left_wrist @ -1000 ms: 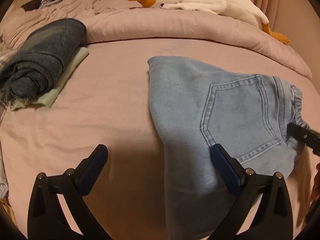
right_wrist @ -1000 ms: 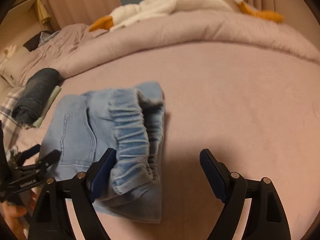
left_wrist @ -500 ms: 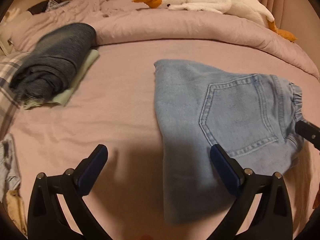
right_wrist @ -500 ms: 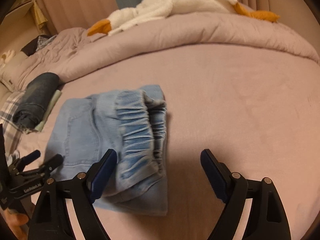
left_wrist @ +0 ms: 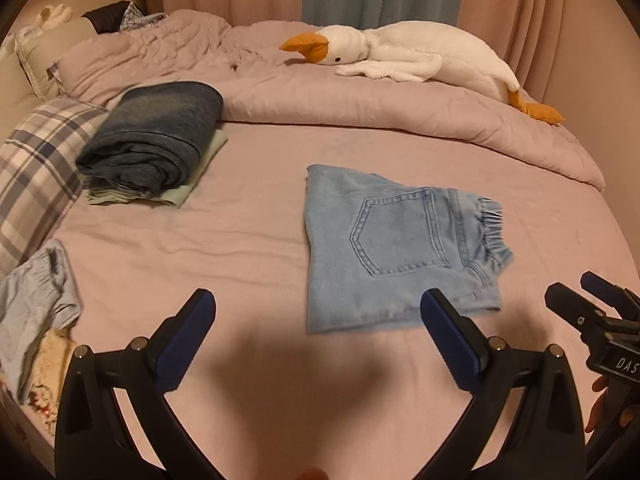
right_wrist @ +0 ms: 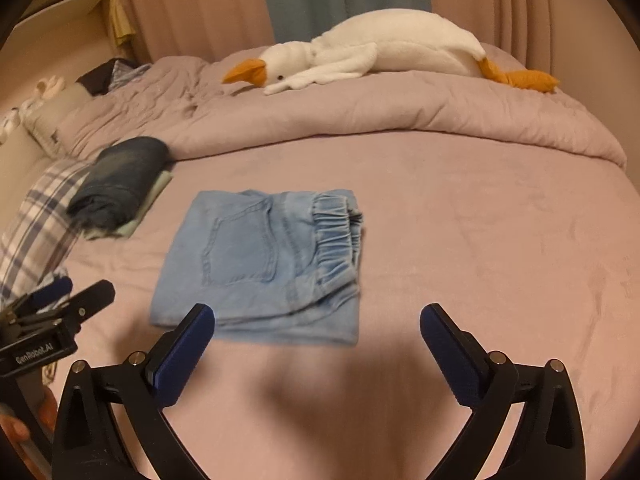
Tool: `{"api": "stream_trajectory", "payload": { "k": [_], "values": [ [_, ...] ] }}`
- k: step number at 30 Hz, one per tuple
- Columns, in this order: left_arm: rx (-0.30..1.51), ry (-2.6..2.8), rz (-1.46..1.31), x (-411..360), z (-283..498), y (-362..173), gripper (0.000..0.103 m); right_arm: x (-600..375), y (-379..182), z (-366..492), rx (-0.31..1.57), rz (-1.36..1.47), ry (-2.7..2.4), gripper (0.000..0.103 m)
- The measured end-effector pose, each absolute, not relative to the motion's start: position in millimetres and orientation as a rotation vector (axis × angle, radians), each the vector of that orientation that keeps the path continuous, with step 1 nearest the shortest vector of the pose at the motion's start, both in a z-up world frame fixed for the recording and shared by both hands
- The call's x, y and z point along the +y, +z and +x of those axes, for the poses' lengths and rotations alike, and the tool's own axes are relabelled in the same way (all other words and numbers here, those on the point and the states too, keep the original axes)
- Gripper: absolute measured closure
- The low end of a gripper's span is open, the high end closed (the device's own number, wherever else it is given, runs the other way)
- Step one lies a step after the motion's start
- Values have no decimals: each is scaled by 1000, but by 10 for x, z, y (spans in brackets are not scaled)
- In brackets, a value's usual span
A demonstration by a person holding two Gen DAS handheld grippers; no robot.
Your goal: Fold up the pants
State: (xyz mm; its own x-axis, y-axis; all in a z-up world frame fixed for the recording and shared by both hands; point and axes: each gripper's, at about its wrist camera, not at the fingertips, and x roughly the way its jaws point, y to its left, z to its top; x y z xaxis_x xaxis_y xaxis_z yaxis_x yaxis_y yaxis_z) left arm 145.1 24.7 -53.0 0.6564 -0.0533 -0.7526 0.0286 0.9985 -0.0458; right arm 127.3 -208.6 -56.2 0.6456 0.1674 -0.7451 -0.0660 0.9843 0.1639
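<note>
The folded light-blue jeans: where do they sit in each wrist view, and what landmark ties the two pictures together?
Left wrist view: folded light-blue jeans lie right of centre, elastic waistband toward the right, just beyond the right finger.
Right wrist view: jeans lie left of centre, beyond the left finger.
Shared landmark: the white goose plush on the rolled duvet behind.

You can read two bits of lettering, both white on the black gripper bodies. Off to the left of your right tool, the left gripper [right_wrist: 60, 296] carries "GenRobot.AI" on its flat side plate. Off to the right of your left tool, the right gripper [left_wrist: 592, 300] shows "DAS" on its body, the rest cut off by the frame edge. Nothing else bears readable print.
</note>
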Motion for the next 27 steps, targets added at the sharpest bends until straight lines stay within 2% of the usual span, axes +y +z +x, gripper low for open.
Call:
{"api": "stream_trajectory", "payload": {
  "k": [14, 27],
  "values": [
    [802, -24, 27, 244, 779, 45, 0, -1831, -32, 672, 809, 68, 166, 1],
    [762, -16, 56, 194, 482, 233, 0, -1799, 144, 417, 765, 64, 165, 1]
  ]
}}
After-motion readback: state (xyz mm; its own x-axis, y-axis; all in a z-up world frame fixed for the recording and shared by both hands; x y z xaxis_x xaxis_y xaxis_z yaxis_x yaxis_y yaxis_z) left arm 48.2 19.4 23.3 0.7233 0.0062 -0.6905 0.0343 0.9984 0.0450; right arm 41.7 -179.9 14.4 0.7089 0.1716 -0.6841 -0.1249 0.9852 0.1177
